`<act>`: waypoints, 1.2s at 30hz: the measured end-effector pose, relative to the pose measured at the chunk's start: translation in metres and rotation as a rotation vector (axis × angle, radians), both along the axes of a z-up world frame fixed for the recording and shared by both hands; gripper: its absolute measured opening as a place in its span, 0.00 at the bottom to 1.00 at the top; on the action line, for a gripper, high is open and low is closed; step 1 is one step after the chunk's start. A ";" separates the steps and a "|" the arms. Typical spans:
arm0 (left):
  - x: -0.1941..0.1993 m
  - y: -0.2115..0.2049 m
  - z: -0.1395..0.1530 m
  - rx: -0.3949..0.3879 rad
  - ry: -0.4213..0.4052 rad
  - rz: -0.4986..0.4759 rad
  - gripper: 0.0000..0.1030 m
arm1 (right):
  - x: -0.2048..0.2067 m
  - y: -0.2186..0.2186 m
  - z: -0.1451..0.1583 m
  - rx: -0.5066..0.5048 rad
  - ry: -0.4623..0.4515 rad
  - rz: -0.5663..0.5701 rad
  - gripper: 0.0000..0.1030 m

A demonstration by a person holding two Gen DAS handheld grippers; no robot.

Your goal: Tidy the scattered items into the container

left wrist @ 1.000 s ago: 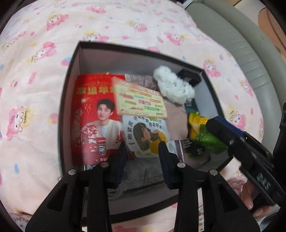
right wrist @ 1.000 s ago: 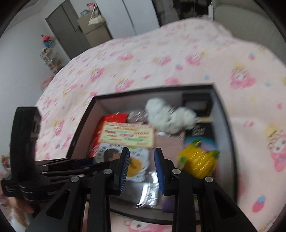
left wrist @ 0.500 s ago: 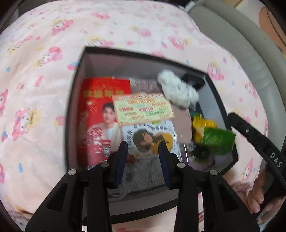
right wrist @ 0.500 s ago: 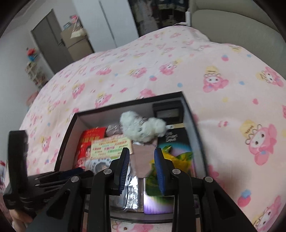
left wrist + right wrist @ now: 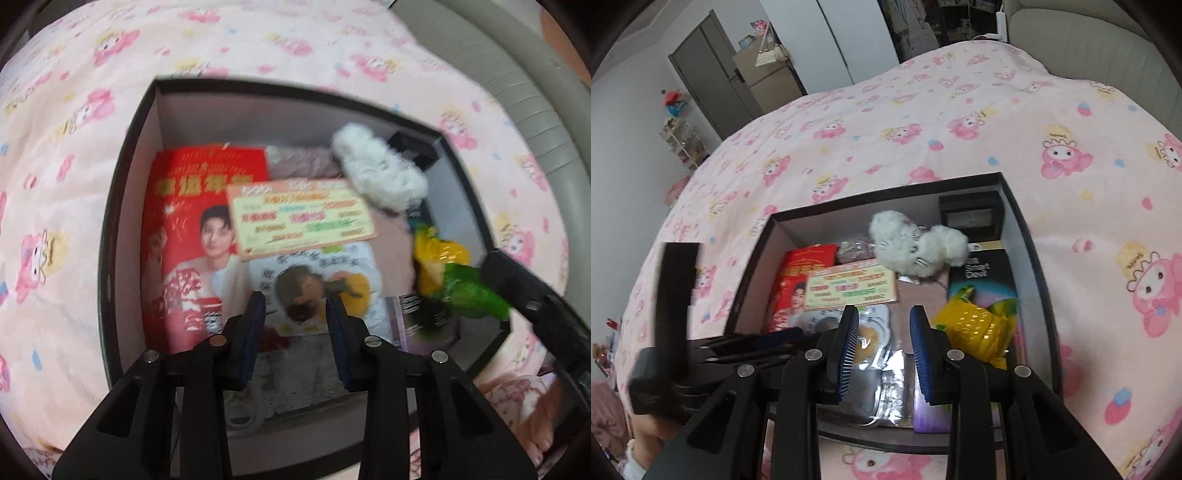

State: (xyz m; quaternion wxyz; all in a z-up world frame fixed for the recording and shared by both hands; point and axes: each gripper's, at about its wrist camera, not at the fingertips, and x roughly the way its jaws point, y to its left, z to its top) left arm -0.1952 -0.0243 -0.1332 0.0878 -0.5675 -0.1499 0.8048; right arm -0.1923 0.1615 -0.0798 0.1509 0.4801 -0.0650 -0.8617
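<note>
A black-rimmed box (image 5: 110, 258) (image 5: 886, 195) sits on a pink bed cover and holds several items. Among them are a red picture card (image 5: 184, 240) (image 5: 801, 273), a yellow printed card (image 5: 299, 218) (image 5: 849, 288), a white plush (image 5: 376, 173) (image 5: 916, 247) and a yellow-green packet (image 5: 454, 273) (image 5: 975, 325). My left gripper (image 5: 295, 306) (image 5: 679, 332) hangs over the box's near edge, open, with nothing between its fingers. My right gripper (image 5: 882, 321) (image 5: 535, 306) hovers at the box's near right side, also open and holding nothing.
The pink cartoon-print cover (image 5: 923, 110) spreads around the box on every side. A padded grey headboard (image 5: 517, 92) (image 5: 1089, 44) borders it at the right. A grey door and shelves (image 5: 701, 85) stand far behind. A person's hand (image 5: 543, 424) holds the right gripper.
The right gripper has drawn back from over the box toward its near right corner, so the box looks smaller in its view. The left gripper has stayed over the near edge. Both stay open.
</note>
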 end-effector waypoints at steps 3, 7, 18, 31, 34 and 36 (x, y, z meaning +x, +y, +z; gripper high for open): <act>0.008 0.002 0.016 -0.061 0.075 0.017 0.38 | 0.000 -0.002 0.001 0.023 0.006 -0.004 0.24; 0.024 -0.001 0.049 -0.124 0.221 0.079 0.64 | 0.010 -0.008 0.014 0.105 0.069 -0.016 0.26; 0.088 -0.010 0.155 -0.220 0.470 0.135 0.99 | 0.080 -0.007 0.090 0.161 0.273 -0.138 0.65; 0.198 0.003 0.172 -0.283 0.499 0.156 0.99 | 0.191 0.002 0.119 0.119 0.325 -0.191 0.72; 0.213 0.006 0.171 -0.309 0.499 0.159 0.99 | 0.205 0.005 0.114 0.100 0.316 -0.182 0.72; 0.223 0.009 0.170 -0.333 0.506 0.162 0.99 | 0.214 0.003 0.112 0.106 0.318 -0.174 0.72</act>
